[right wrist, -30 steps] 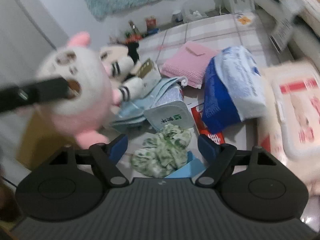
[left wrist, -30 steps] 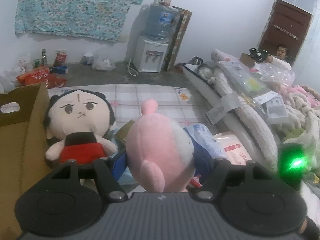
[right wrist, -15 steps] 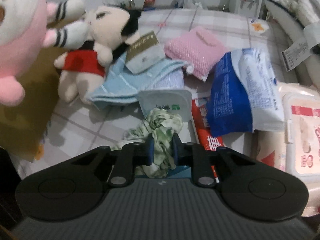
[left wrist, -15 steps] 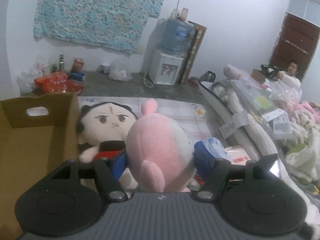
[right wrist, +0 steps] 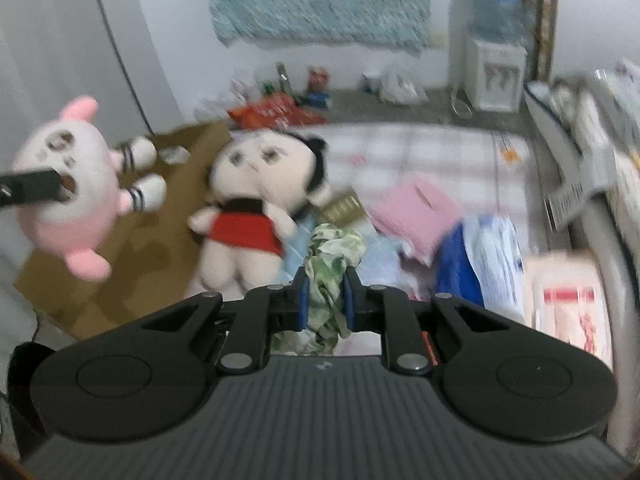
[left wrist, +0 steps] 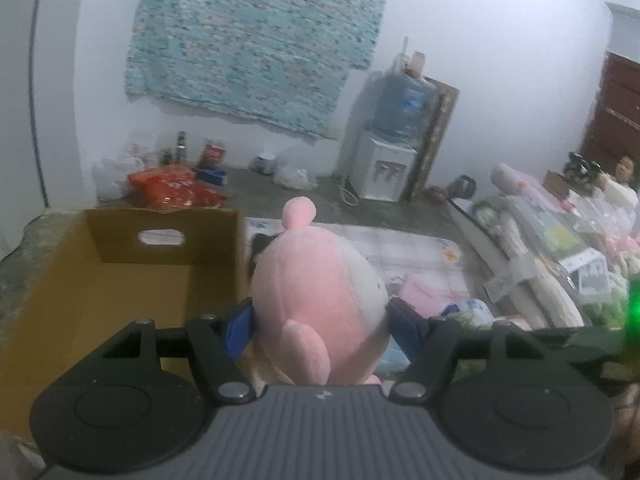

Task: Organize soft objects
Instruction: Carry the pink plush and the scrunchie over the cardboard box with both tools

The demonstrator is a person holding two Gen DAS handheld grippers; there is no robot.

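Left gripper (left wrist: 320,316) pinches the pink round plush (left wrist: 316,296) at its sides, blue pads pressed into the body. Plush is held up in the air just right of the open cardboard box (left wrist: 120,280); from the right wrist view it hangs over the box's near flap, white face and striped arms turned toward the room.

Right gripper (right wrist: 325,300) is pressed together on a green-and-white patterned cloth (right wrist: 334,252), crumpled, bunched between the blue pads and lifted off the mat.

On the checked mat (right wrist: 420,140):
- doll with black hair and red dress (right wrist: 256,208), lying on its back, head toward the far wall, just right of the box.
- pink folded cloth (right wrist: 416,212), right of the doll.
- blue-and-white plastic pack (right wrist: 480,260), near the pink cloth, on its right.
- white pack with red label (right wrist: 568,296), at the mat's right edge.

Against the far wall: water dispenser (left wrist: 384,160) with its bottle on top, a blue patterned cloth (left wrist: 248,40) hung on the wall, red snack bags (left wrist: 172,186) on the floor. A seated person (left wrist: 622,176) at far right. Right wrist view is motion-blurred; small details unreadable.
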